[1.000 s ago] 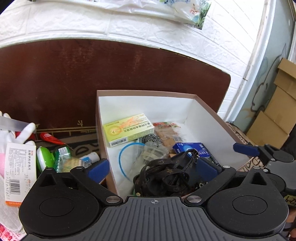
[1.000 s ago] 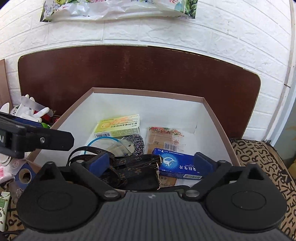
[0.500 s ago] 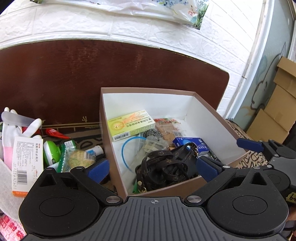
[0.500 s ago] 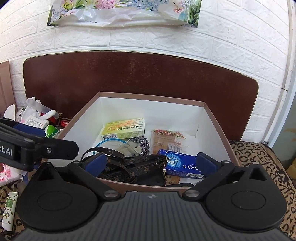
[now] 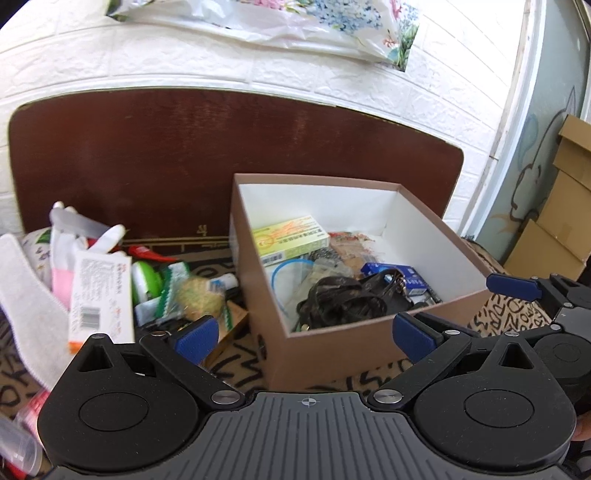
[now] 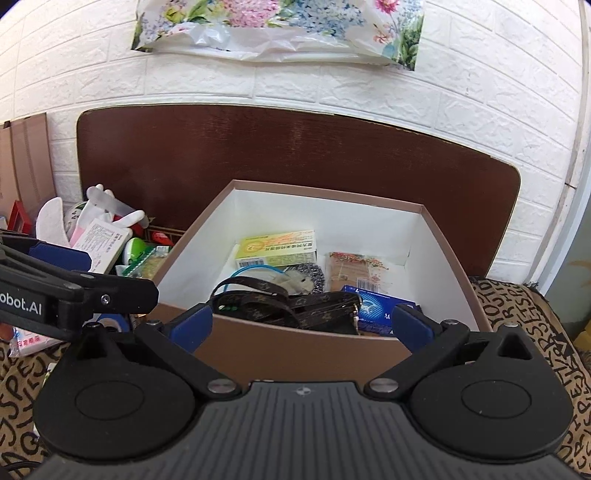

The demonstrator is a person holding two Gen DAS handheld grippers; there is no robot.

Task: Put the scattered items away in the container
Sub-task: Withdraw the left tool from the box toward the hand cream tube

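The box (image 6: 295, 347) on the patterned cloth (image 6: 517, 314) already holds a strap (image 6: 295, 306) and medicine packets (image 6: 277, 249). Loose items (image 5: 147, 284) remain piled beside its left wall. Left gripper (image 5: 306, 334) and right gripper (image 6: 303, 326) are released, nothing held.

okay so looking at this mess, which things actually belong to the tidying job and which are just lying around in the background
Part of the job:
brown box
dark strap, already inside
white medicine carton, still outside
green snack packet, still outside
white glove, still outside

Just lying about:
floral plastic bag
cardboard boxes
wooden board
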